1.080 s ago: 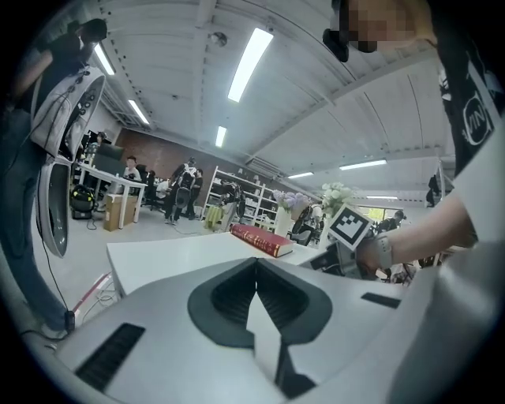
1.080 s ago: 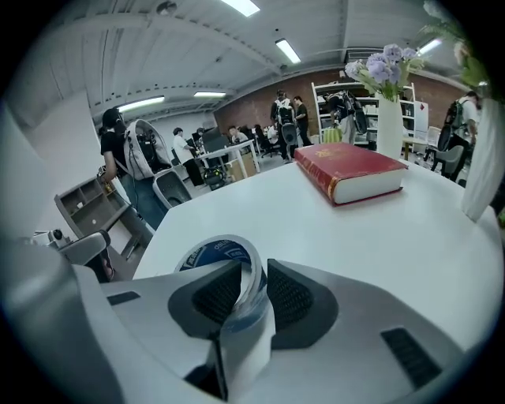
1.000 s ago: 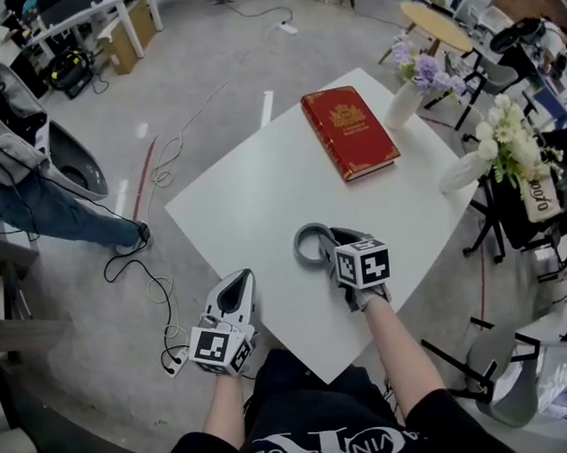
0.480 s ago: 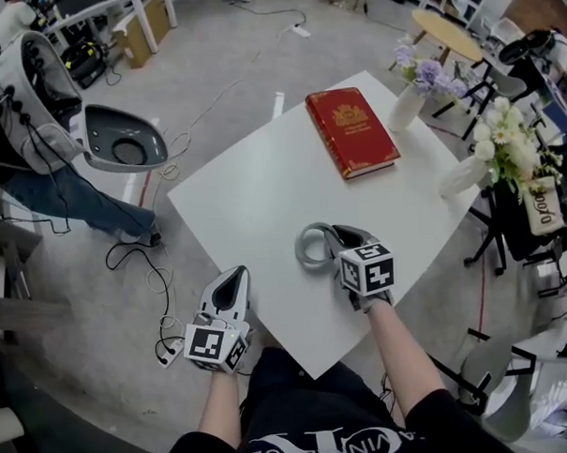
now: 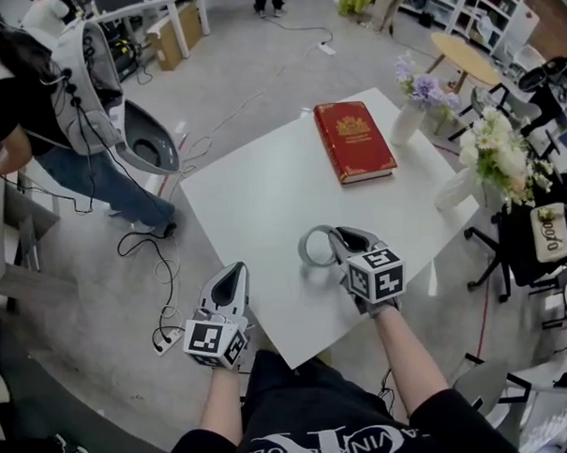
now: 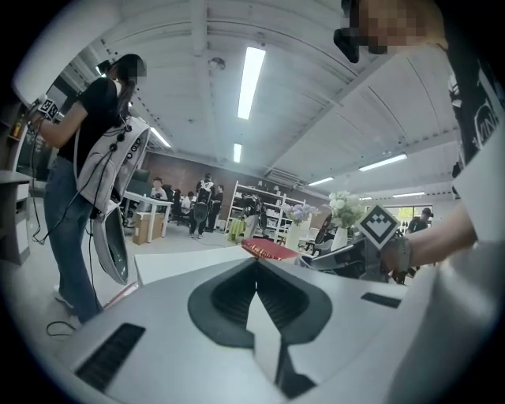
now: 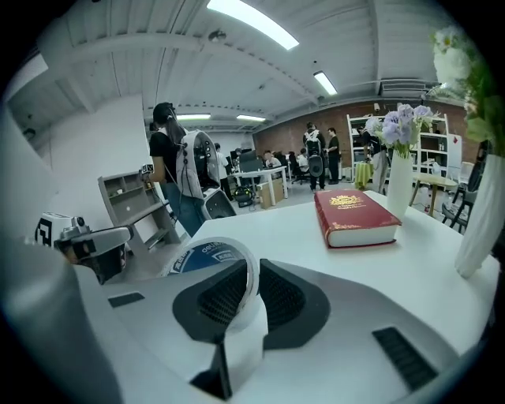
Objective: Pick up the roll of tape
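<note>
Right gripper point(image 5: 339, 243) has just been closing and now it's clamped on the rim of the roll of tape point(image 5: 314, 248), lower centre of the head view, seemingly just off the white table point(image 5: 254, 203). Left gripper point(image 5: 235, 276), lower left by the table's edge, has its jaws pressed together on nothing.
</note>
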